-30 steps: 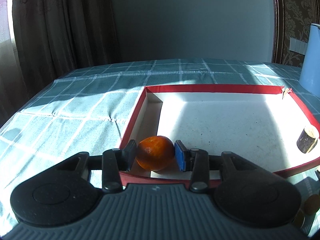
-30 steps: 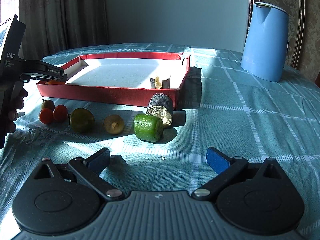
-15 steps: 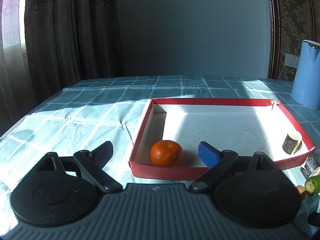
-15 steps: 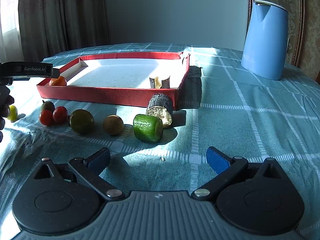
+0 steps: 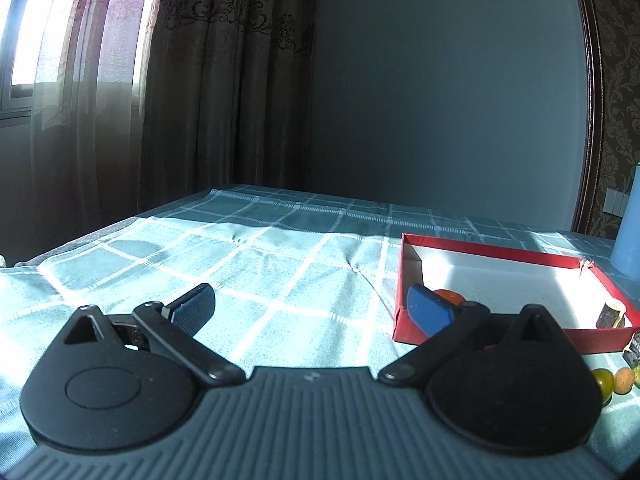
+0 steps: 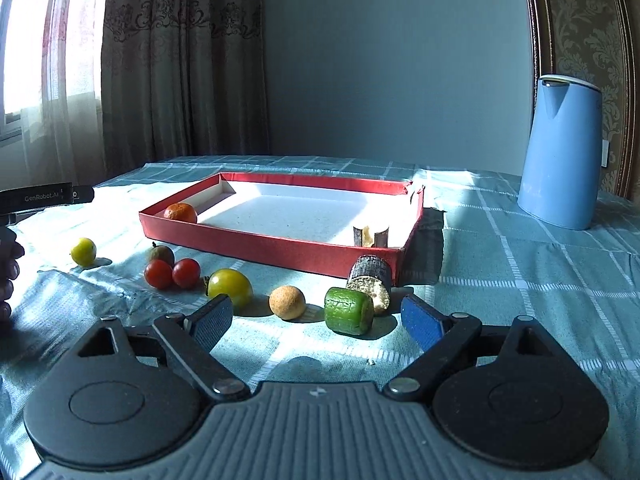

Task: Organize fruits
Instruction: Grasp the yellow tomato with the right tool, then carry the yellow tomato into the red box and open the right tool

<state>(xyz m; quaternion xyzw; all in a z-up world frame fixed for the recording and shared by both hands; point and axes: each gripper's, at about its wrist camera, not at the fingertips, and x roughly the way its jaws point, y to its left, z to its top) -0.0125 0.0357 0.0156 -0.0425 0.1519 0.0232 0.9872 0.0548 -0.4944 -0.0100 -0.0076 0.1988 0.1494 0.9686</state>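
Ahead of the right gripper (image 6: 316, 320), whose jaws stand spread wide with nothing between them, lies the red tray (image 6: 280, 246) on the checked tablecloth (image 6: 520, 280), with a blue kettle (image 6: 560, 152) farther off to its right. Two pieces sit inside the tray: an orange (image 6: 181, 213) in the near left corner and a short cut stalk piece (image 6: 372, 236) by the near right wall. Most of the sorting looks undone. Just beyond the fingertips, outside the tray, wait a bark-skinned stalk piece (image 6: 370, 280), a green cut chunk (image 6: 349, 310), a yellow-green tomato (image 6: 230, 285), a tan round fruit (image 6: 287, 302), two red cherry tomatoes (image 6: 173, 274), a dark fruit (image 6: 161, 255) behind them and, far left, a small yellow fruit (image 6: 83, 251). The left gripper (image 5: 310, 308) hangs left of the tray, also open and empty.
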